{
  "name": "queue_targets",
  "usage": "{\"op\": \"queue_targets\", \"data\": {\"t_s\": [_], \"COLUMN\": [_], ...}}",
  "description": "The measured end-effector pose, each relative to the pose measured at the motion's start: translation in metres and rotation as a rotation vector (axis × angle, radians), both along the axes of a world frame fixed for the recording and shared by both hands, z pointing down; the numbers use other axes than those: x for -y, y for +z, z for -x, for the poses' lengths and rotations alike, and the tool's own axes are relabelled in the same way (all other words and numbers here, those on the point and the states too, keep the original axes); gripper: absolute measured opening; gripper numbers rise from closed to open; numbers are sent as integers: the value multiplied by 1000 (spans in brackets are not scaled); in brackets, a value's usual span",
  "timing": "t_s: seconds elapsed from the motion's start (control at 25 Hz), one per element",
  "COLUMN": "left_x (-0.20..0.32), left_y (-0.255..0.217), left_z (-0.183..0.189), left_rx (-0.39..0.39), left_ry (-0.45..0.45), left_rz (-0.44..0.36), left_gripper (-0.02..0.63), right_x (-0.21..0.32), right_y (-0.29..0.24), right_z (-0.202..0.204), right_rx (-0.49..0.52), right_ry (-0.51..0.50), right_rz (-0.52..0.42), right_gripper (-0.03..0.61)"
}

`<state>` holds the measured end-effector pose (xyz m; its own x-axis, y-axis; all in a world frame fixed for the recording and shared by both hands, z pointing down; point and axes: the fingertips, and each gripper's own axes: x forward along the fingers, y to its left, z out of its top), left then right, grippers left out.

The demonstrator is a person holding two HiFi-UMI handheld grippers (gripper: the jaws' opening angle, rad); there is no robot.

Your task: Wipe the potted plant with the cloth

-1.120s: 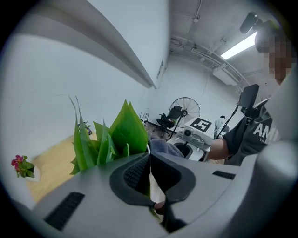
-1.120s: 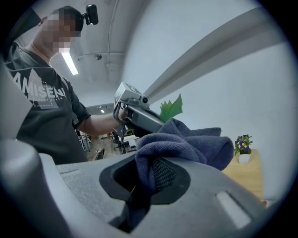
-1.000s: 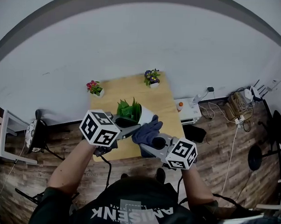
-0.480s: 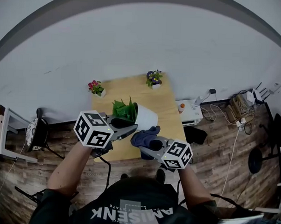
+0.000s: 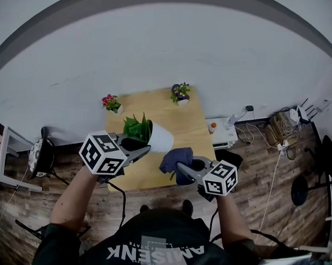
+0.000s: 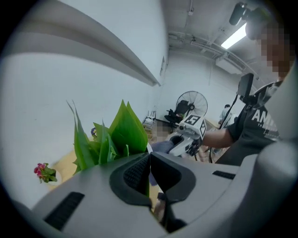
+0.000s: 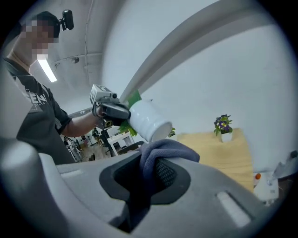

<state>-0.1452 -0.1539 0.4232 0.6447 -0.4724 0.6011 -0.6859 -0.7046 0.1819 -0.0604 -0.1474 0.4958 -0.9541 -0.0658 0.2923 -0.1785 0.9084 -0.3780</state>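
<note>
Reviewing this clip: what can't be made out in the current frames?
Left gripper view: the white pot of the green-leaved potted plant, almost wholly hidden behind the left gripper.
Head view: whether the dark blue cloth touches that pot; too small to tell.
Right gripper view: the cloth's lower end, hidden between the fingers of the right gripper.

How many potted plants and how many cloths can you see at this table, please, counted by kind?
Potted plants: 3 (green-leaved plant, pink-flowered plant, purple-flowered plant)
Cloth: 1
Total: 4
</note>
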Motion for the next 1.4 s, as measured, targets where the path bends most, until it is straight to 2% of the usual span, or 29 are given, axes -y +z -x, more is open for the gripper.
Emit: {"op": "queue_targets", "data": {"t_s": [0.12,0.36,0.68,1.16,1.4], "left_x": [4,10,40,112,134], "left_y": [21,60,117,179,216], "left_z": [13,19,22,25,31], "left_rx": [120,254,508,670,725], "left_ry": [-9,8,71,117,118], "left_rz": [-1,23,-33,-41,0], "left_gripper": [8,8,9,11,17], "right_x": [9,18,27,42,57], "right_y": [-14,-43,-66,-58,-55], "right_z": [-12,-30,-50,-67,-71], "right_rx": [30,82,107,84,76], "right_ry": [39,99,159,225,300], "right_rz": [-13,-43,-83,-80,-87], "right_gripper": [44,44,44,44,44]}}
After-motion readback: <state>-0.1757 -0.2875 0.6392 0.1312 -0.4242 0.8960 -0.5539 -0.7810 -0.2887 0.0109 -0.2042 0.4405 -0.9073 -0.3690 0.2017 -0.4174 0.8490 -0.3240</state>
